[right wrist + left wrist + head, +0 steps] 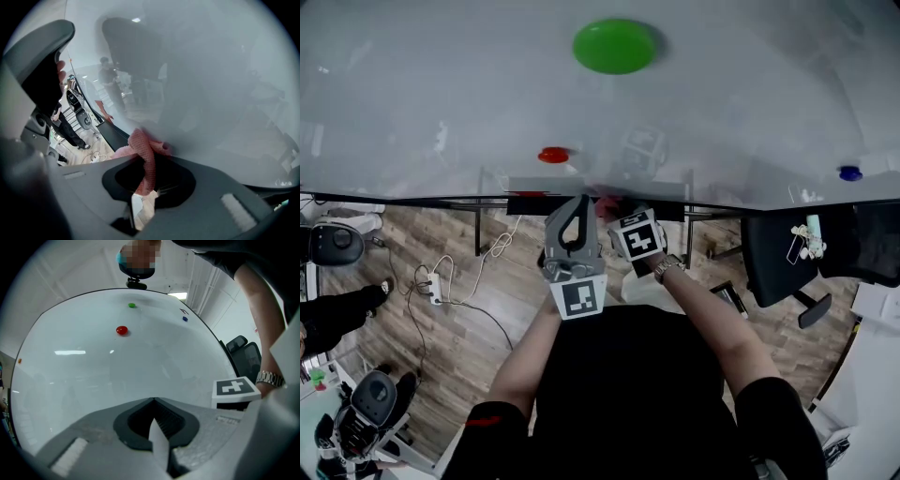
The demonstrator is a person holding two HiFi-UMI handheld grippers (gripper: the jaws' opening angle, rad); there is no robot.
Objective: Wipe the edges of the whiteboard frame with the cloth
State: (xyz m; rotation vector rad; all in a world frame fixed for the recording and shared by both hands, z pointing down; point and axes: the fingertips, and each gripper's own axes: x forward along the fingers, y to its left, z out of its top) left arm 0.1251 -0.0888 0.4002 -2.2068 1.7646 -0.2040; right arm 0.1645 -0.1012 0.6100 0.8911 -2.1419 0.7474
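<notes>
The whiteboard fills the top of the head view, with its dark lower frame edge running across. It carries a green magnet, a red magnet and a blue magnet. My right gripper is shut on a pink cloth and holds it against that lower edge. In the right gripper view the cloth bunches out of the shut jaws of the right gripper against the frame. Just to its left, my left gripper is shut and holds nothing; its tip points at the board.
Below the board is wooden floor with a power strip and cables. A black office chair stands at the right. Another person's legs and a chair base are at the left.
</notes>
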